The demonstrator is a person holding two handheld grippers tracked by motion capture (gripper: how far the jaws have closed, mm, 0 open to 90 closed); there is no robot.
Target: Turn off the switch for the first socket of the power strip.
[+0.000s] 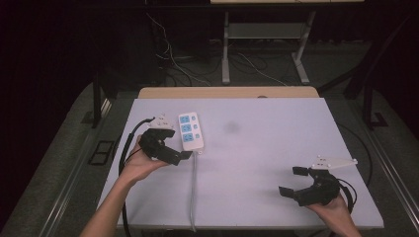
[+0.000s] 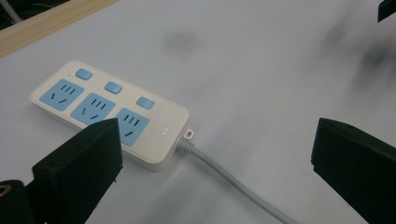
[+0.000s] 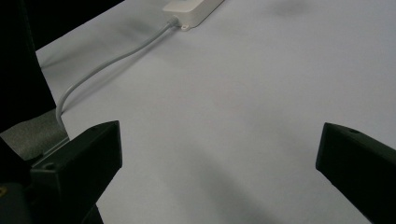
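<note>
A white power strip [image 1: 190,131] with three blue sockets and blue switches lies flat on the left half of the white tabletop [image 1: 257,153]. Its grey cable [image 1: 193,187] runs toward the front edge. My left gripper [image 1: 176,144] is held just left of the strip's near end, open and empty. In the left gripper view the power strip [image 2: 109,114] lies ahead and to the left of the left gripper [image 2: 215,163], and the cable [image 2: 224,175] passes between the jaws. My right gripper [image 1: 290,181] hovers open and empty at the front right. From there the strip's end [image 3: 191,8] and cable [image 3: 107,60] lie far off.
A faint dark smudge [image 1: 231,127] marks the tabletop right of the strip. A wooden edge [image 1: 227,92] borders the table's far side. Behind it stand metal table legs [image 1: 226,49] and loose floor cables [image 1: 173,59].
</note>
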